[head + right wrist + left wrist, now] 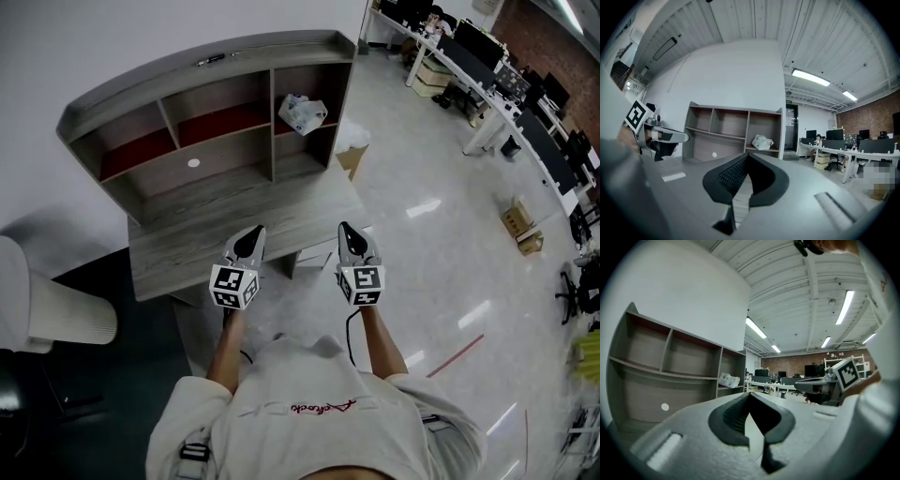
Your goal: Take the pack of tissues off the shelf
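Note:
The pack of tissues [302, 112] is a crumpled white plastic pack lying in the upper right compartment of the grey wooden shelf unit [216, 56]. It also shows in the left gripper view as the pack [728, 379] and in the right gripper view as the pack [762, 142]. My left gripper [251, 234] and right gripper [349, 232] hover side by side over the desk's front edge, well short of the shelf. Both point toward it, and each has its jaws shut with nothing between them. The jaw tips meet in the left gripper [750, 394] and in the right gripper [749, 155].
The shelf unit stands on a grey desk [187, 253] against a white wall. A white round sticker [193, 162] marks the shelf's back panel. A cardboard box [351, 157] sits on the floor to the desk's right. Office desks with monitors [487, 66] line the far right. A white chair [37, 300] stands at the left.

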`<state>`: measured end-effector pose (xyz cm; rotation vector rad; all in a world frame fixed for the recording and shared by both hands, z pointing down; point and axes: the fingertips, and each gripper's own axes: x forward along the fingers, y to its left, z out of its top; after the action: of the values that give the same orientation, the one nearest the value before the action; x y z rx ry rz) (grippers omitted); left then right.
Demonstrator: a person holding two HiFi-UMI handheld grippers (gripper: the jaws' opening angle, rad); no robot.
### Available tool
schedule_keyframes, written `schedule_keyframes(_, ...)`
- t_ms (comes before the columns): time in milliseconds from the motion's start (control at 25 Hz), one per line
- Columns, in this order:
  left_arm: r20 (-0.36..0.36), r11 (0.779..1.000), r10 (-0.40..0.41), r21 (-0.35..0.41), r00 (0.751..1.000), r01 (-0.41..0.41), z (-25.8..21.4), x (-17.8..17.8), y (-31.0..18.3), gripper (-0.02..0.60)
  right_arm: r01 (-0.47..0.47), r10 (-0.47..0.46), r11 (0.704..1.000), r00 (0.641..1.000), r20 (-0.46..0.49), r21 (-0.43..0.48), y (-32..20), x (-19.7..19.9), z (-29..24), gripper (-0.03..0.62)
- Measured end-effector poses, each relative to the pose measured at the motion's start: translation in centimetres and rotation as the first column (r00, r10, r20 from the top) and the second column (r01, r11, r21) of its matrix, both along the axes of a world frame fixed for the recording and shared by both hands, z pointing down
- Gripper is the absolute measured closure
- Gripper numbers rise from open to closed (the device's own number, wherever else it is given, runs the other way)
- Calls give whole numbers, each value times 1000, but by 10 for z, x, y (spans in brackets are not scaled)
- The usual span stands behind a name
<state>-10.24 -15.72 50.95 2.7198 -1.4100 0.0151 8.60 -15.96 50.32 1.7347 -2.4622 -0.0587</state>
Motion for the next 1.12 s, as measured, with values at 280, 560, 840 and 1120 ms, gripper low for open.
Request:
schedule_keyframes(280, -8, 1000, 18, -4, 1000, -18, 6, -10, -44, 583, -24, 24, 1000, 1000, -2, -1, -37, -7, 6, 586)
schedule_keyframes(560, -4, 998, 59, -33, 998, -59, 21, -1, -53, 583, -57, 57, 998, 998, -19, -19, -40, -2, 18, 586)
schedule_keyframes(840, -3, 996, 65, -64, 998, -65, 34, -2, -52, 583, -79, 78, 996, 997, -22, -47, -41, 5, 30, 586)
schedule_keyframes(1120, 0, 996, 53, -70, 999, -53, 39, -5, -70, 583, -61, 60, 997, 998, -12, -55, -61, 2, 34, 588)
